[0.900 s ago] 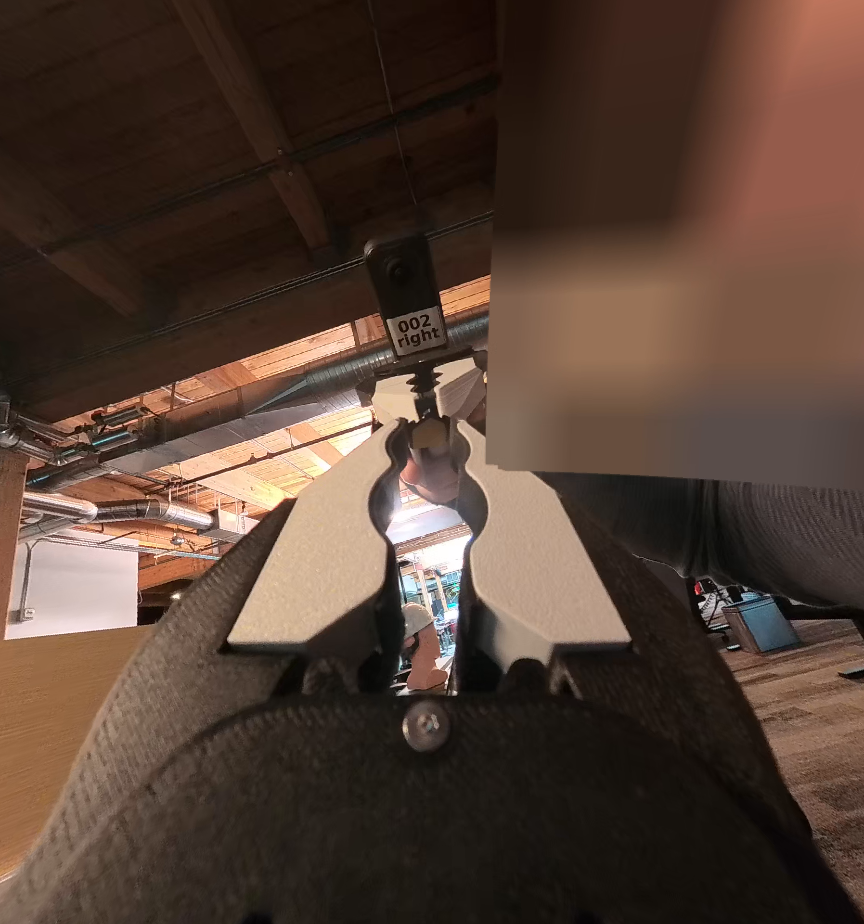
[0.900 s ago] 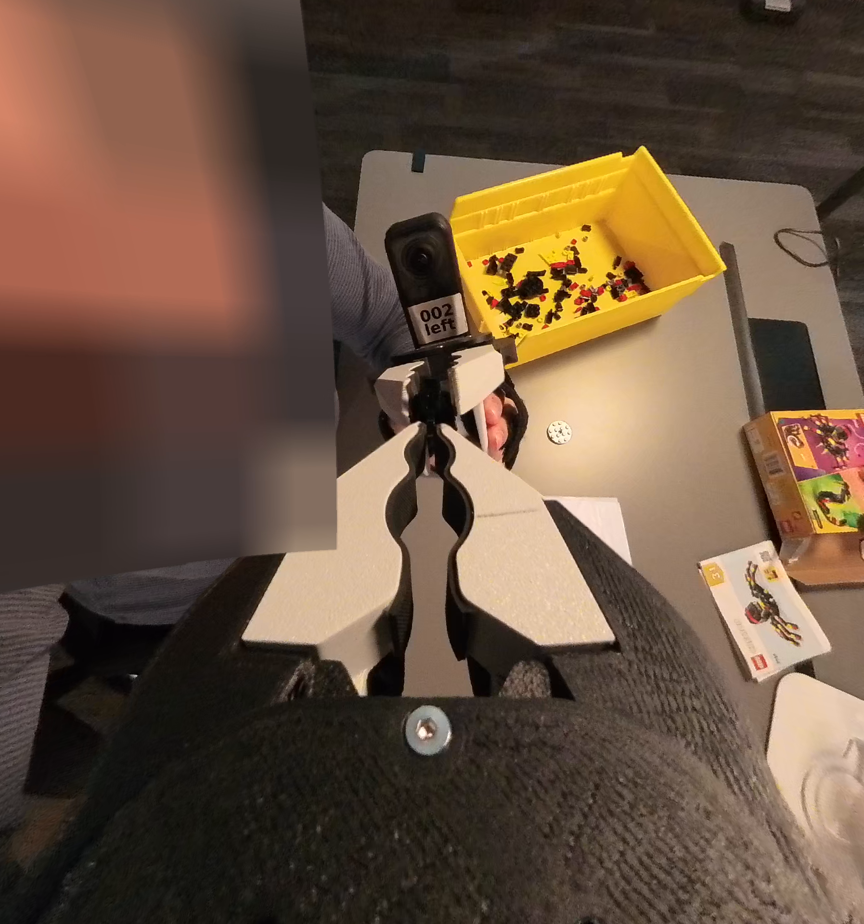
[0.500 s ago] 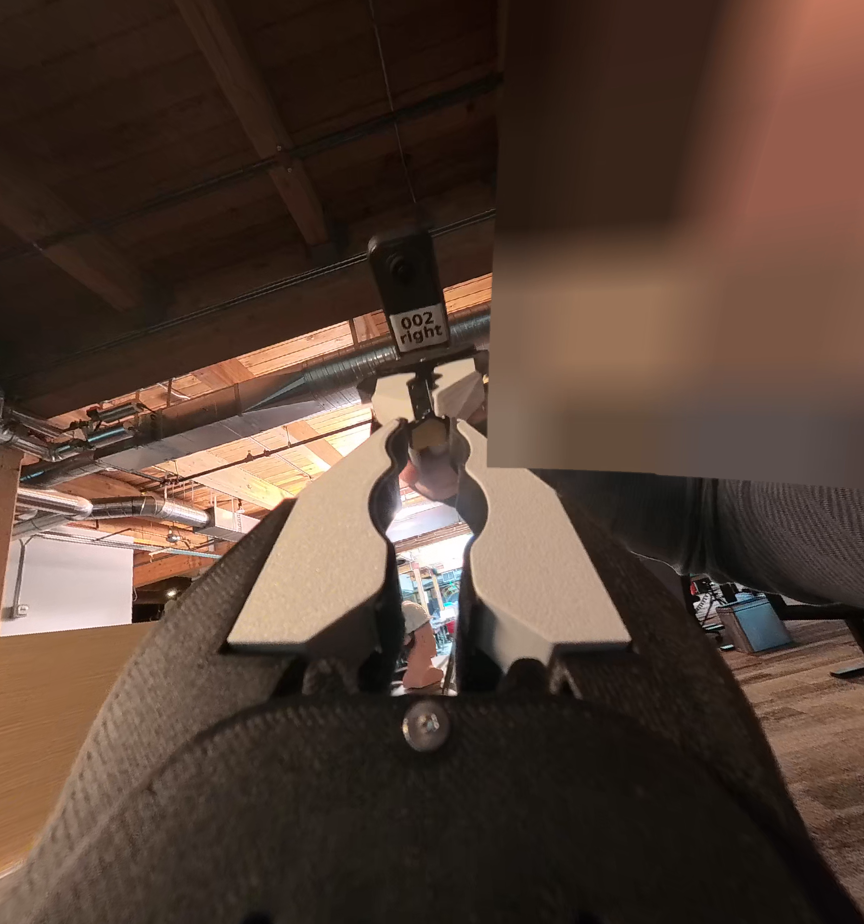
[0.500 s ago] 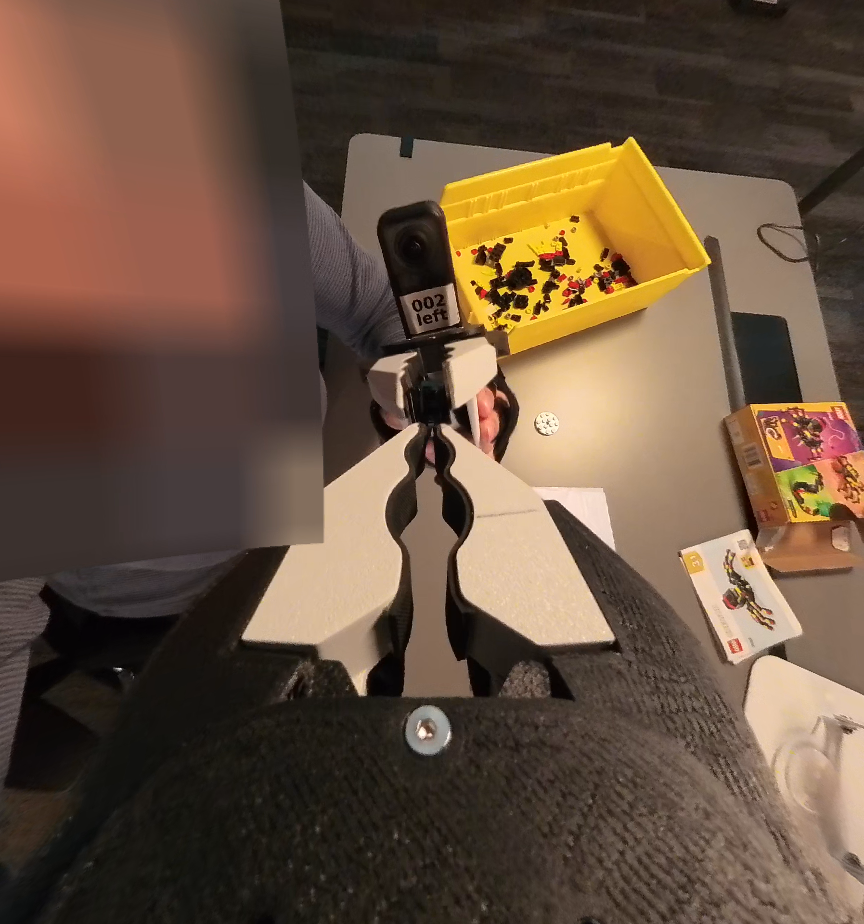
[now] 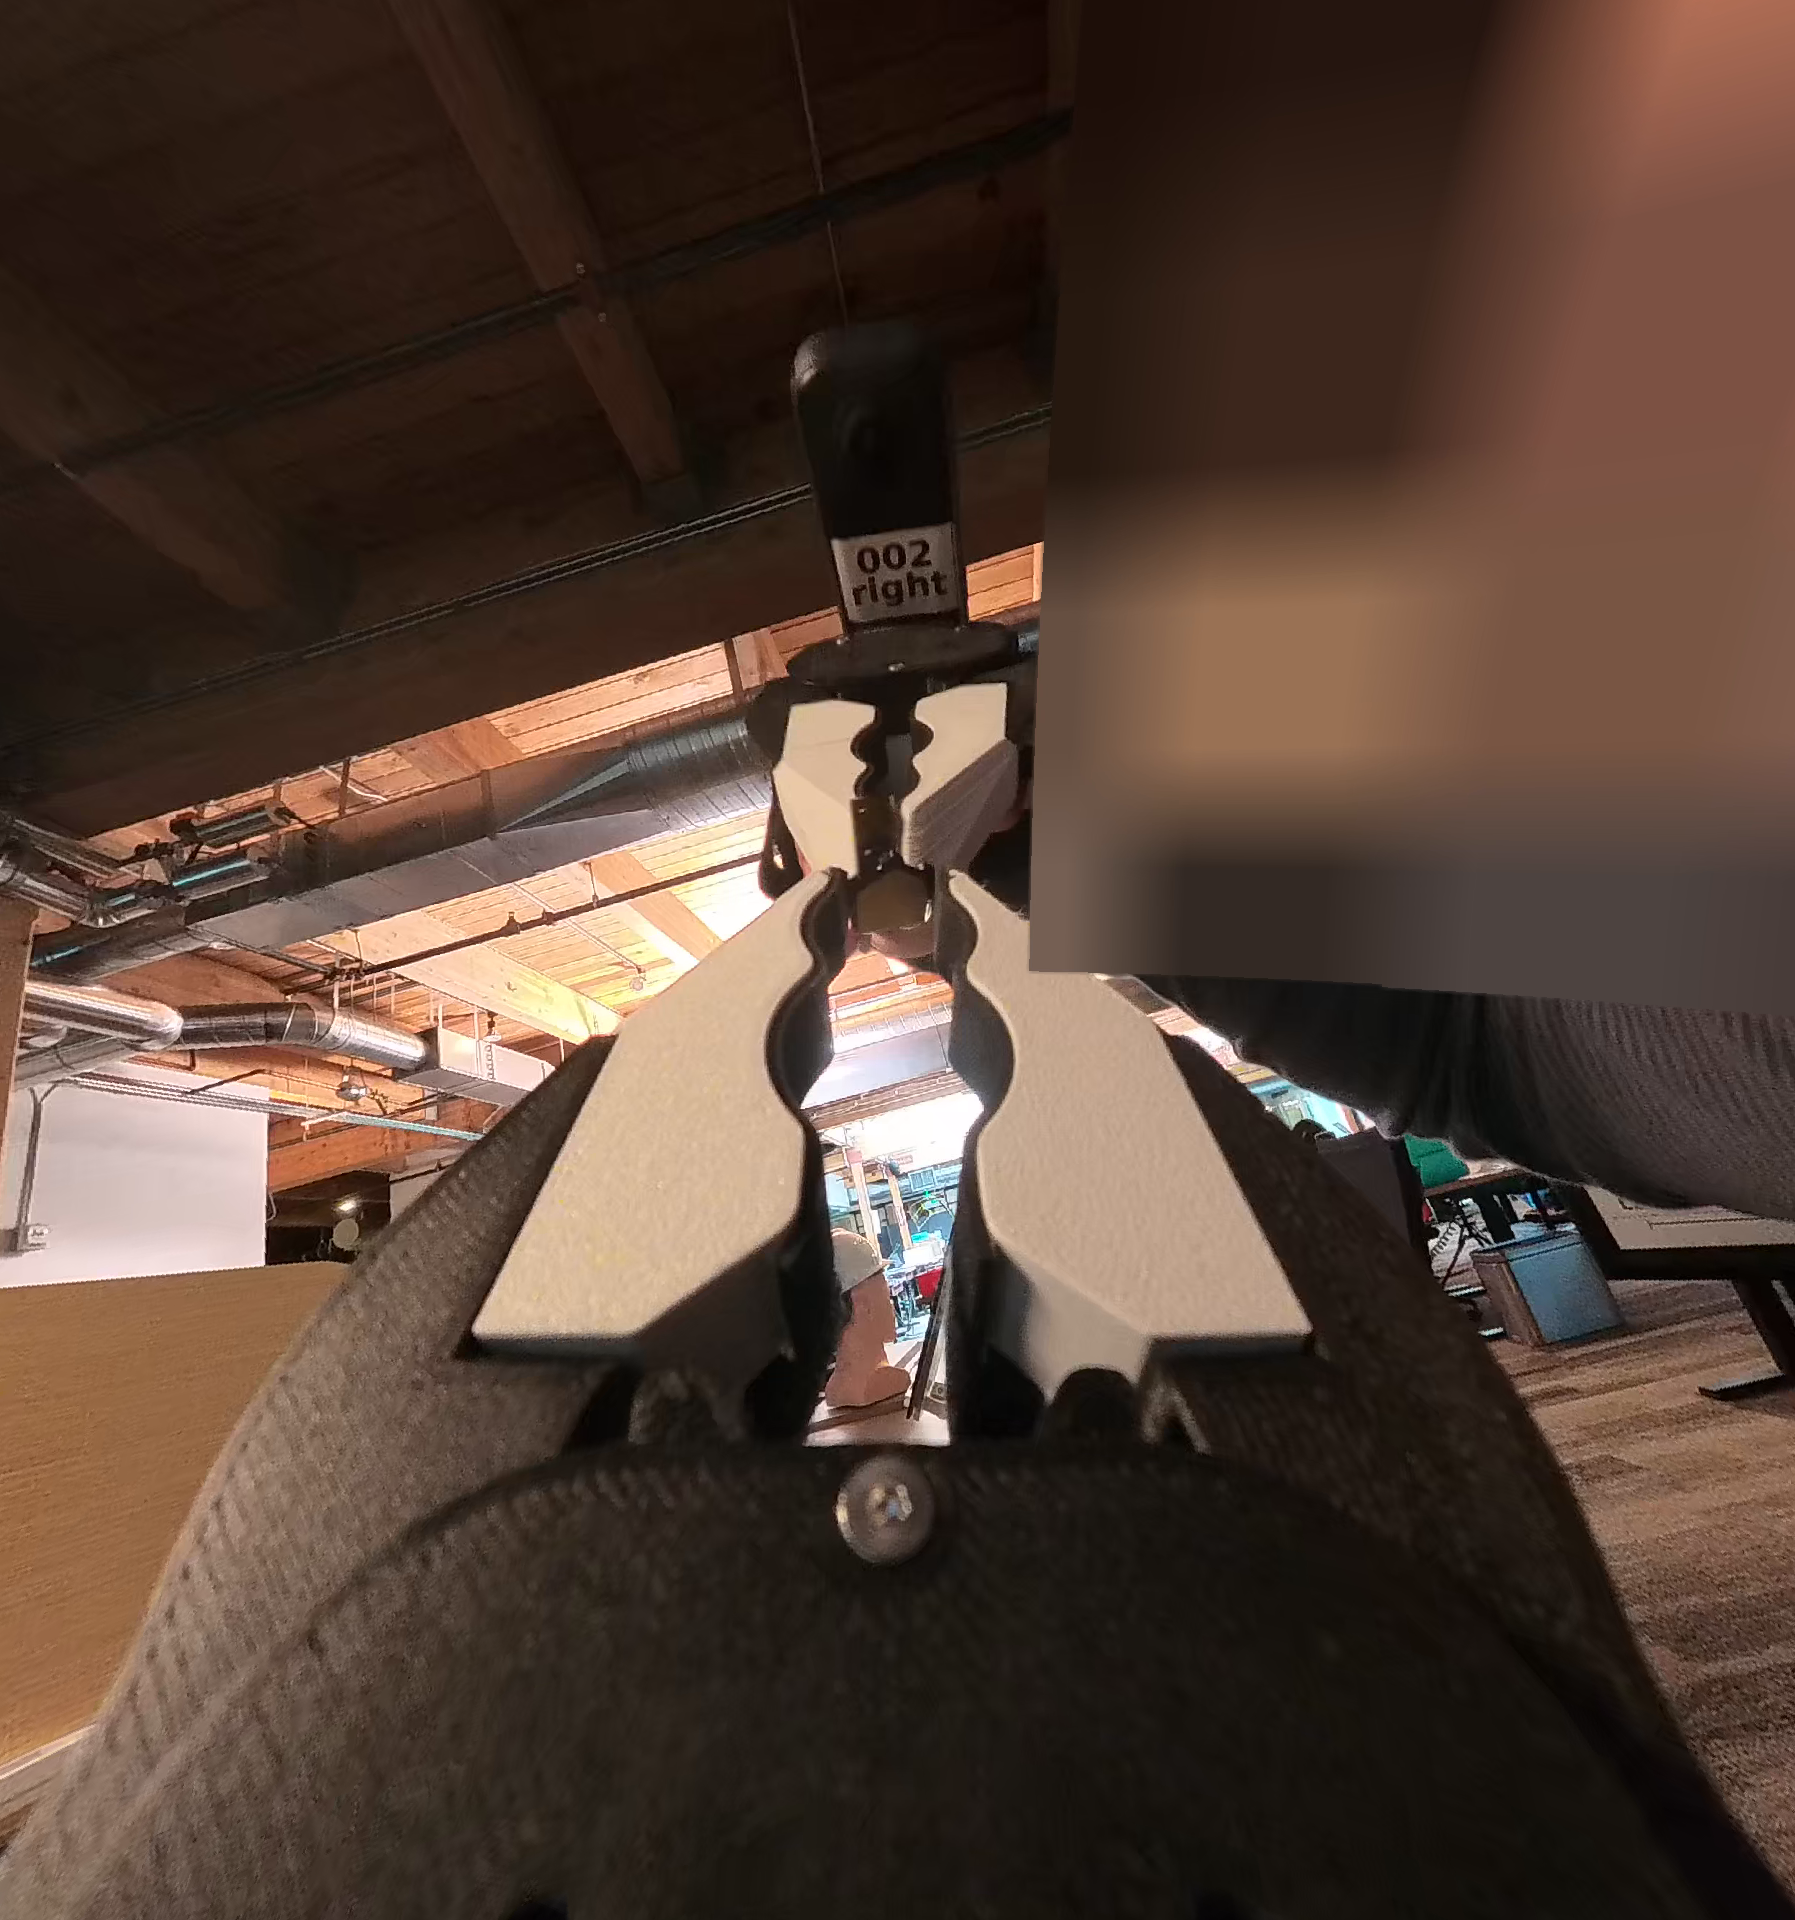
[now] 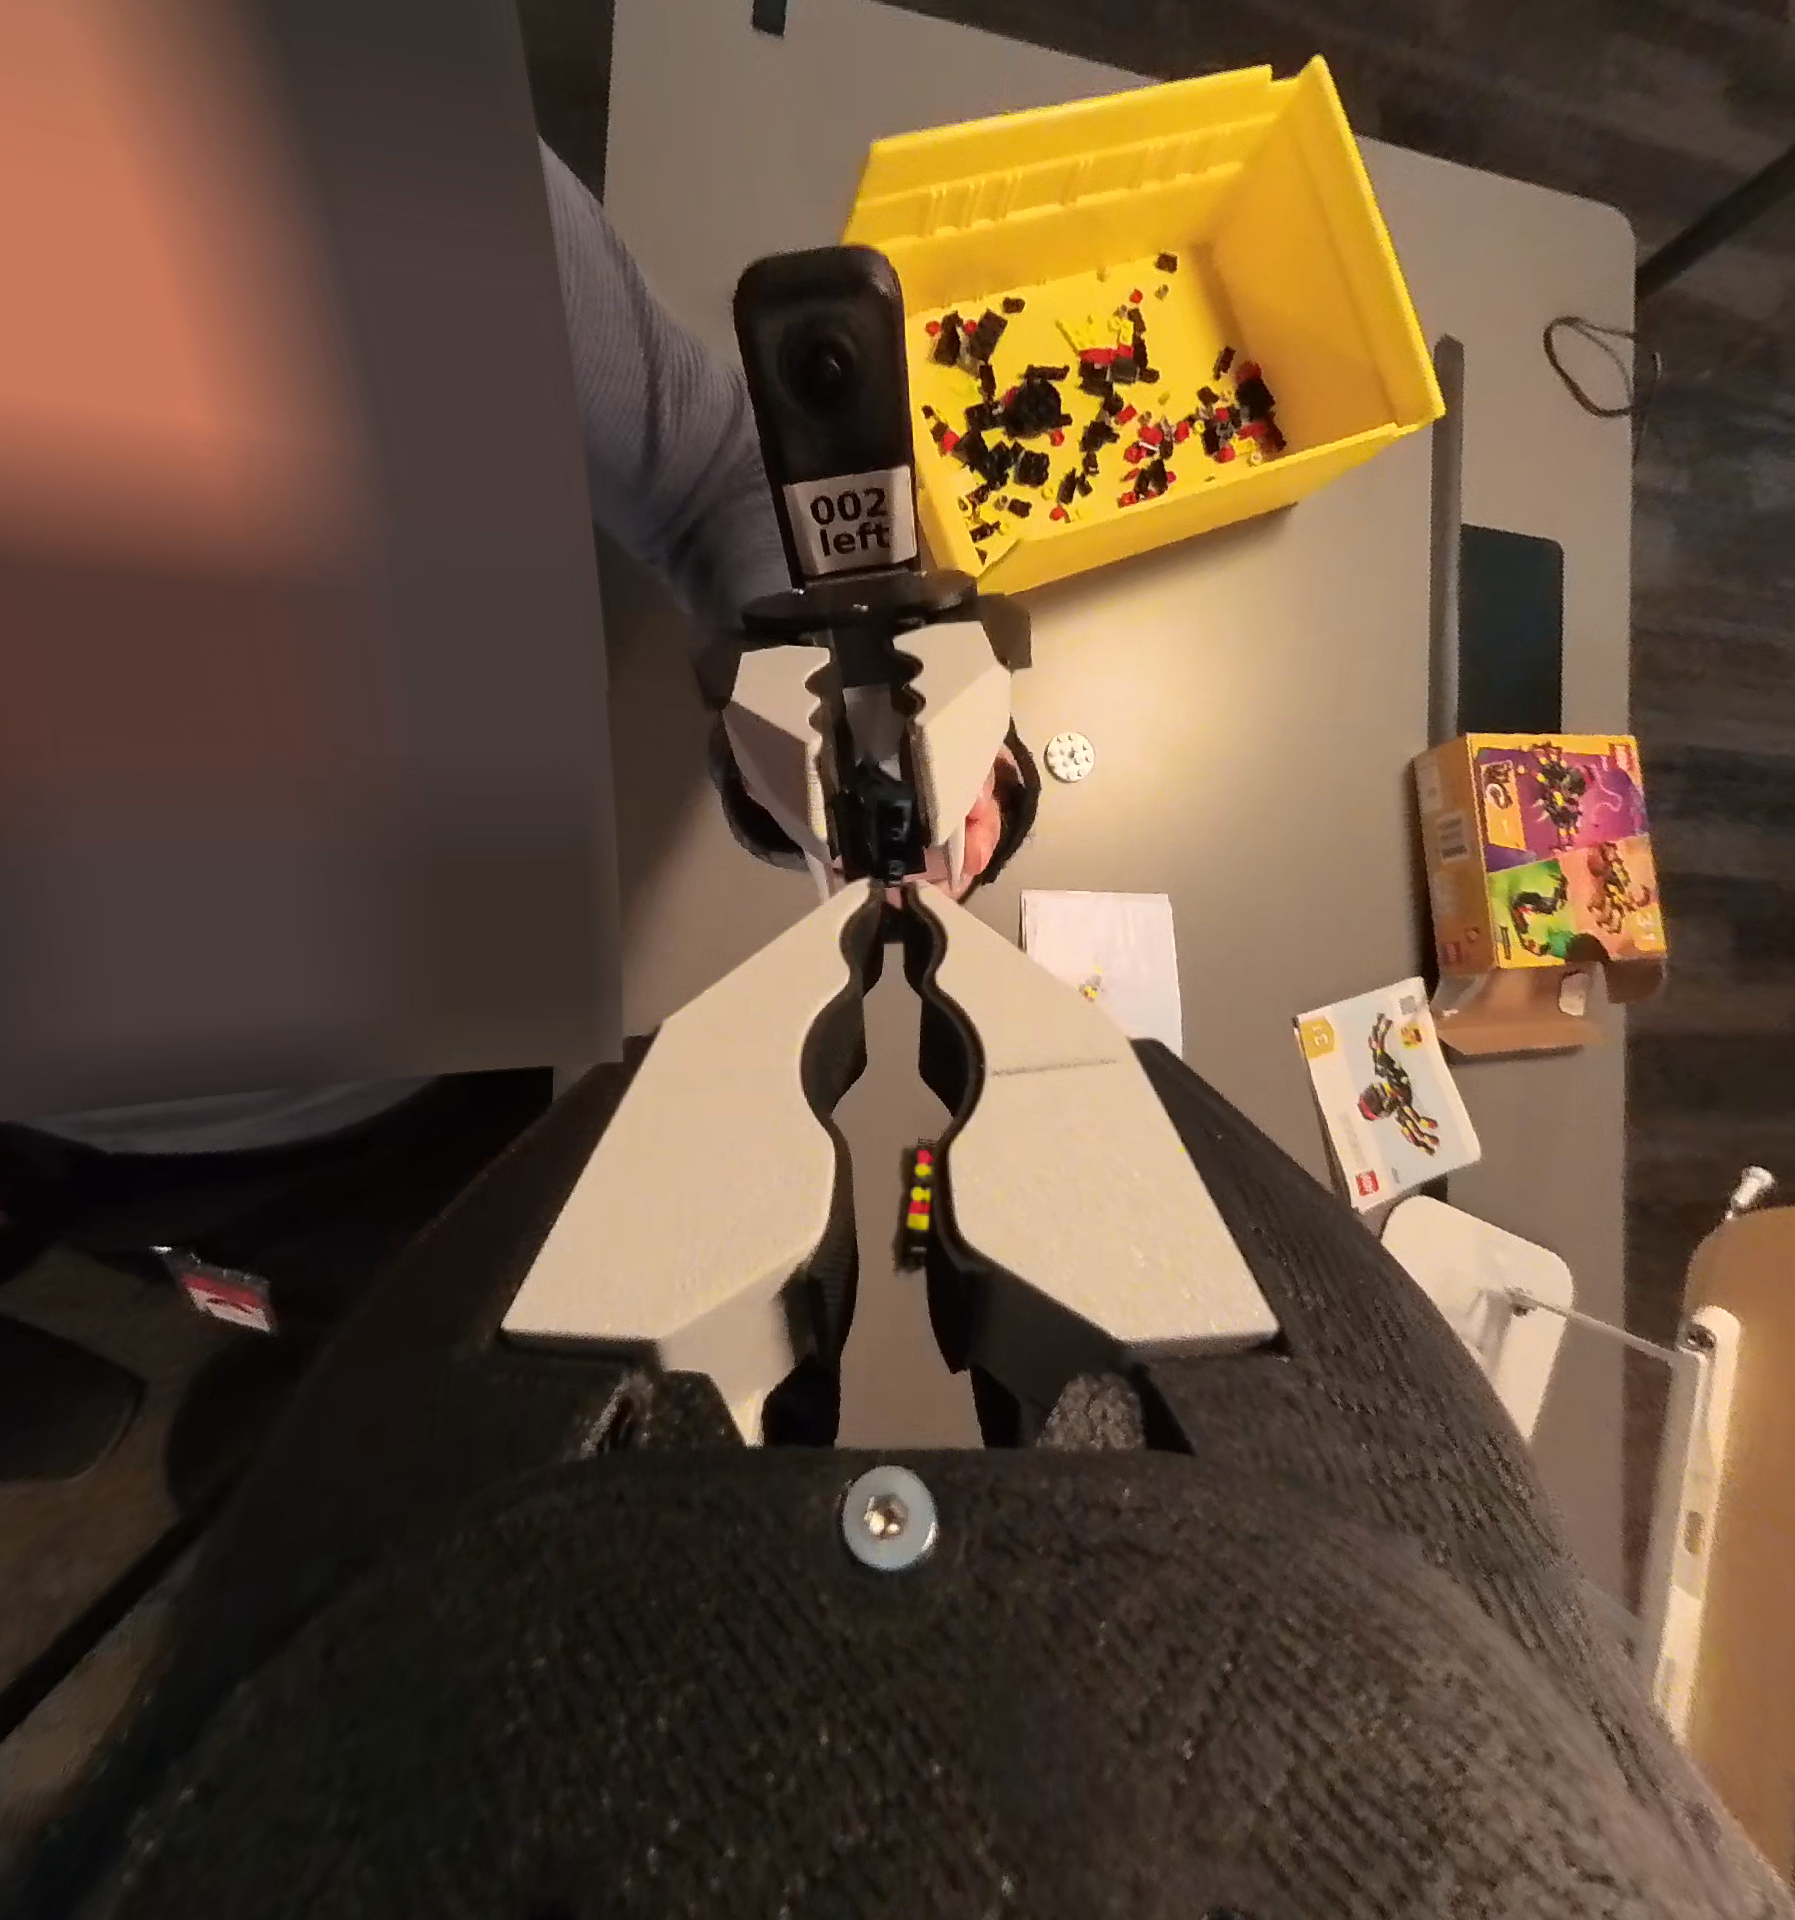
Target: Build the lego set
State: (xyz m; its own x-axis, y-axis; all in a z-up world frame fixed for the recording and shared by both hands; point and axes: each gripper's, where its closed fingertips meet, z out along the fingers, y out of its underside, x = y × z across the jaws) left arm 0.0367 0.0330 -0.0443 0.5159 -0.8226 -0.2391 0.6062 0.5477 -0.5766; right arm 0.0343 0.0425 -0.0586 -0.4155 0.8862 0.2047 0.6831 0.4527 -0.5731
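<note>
My left gripper (image 5: 891,896) points up and is shut on a small lego piece (image 5: 893,902), which looks black in the right wrist view (image 6: 880,821). My right gripper (image 6: 888,896) points down at it, tip to tip. Its jaws are nearly closed on a small piece that I can barely see. The right gripper also shows in the left wrist view (image 5: 888,805). The two held pieces meet between the tips. A black, red and yellow lego assembly (image 6: 917,1195) lies on the table, seen between my right fingers.
A yellow bin (image 6: 1319,145) with several loose lego pieces (image 6: 1080,405) stands on the grey table (image 6: 1288,675). Near it lie a white round piece (image 6: 1069,756), a white sheet (image 6: 1101,956), an instruction booklet (image 6: 1381,1091) and the lego box (image 6: 1542,852). A person's sleeve (image 6: 654,395) is at the left. The tips of both grippers are at nearly the same place.
The two grippers have closed in on each other, tip to tip. The right view has shifted over the table, and the striped assembly now shows between its fingers.
</note>
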